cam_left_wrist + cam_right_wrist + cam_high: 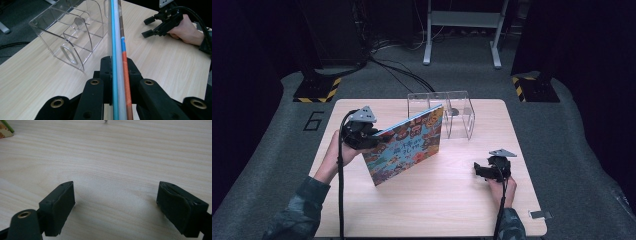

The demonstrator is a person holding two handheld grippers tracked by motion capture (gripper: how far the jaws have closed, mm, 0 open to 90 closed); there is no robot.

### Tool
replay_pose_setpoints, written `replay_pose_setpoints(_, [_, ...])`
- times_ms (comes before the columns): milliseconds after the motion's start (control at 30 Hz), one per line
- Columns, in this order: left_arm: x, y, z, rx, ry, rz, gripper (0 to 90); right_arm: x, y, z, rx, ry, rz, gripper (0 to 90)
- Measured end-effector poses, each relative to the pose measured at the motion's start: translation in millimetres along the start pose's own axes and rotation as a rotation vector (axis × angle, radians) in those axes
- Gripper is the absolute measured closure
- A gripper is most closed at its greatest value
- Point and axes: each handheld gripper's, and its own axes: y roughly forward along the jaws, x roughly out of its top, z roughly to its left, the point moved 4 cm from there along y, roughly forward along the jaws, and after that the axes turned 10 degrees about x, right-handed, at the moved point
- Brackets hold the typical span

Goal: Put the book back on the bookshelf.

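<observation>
My left gripper (pixel 371 136) pinches the book (pixel 407 145) upright — I'd aim its edge squarely into the clear rack (pixel 454 112), right gripper (pixel 484 170) spread, empty.

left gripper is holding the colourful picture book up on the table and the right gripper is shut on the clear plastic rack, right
Not quite. The left gripper does hold the colourful picture book, but the right gripper is open and empty over bare wooden table, as the right gripper view shows; the clear plastic rack stands apart.

I read a "6" on the floor (pixel 313 121), at nine o'clock from my table (pixel 462 200); the book (pixel 404 145) cover's lettering is illegible.
</observation>
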Motion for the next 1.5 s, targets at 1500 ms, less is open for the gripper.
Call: replay_pose_setpoints(1500, [44.7, -21.0, 35.3, 0.167, -0.168, -0.094, 80.8, 0.5, -0.9, -1.9, 0.023, 0.021, -0.015, 15.1])
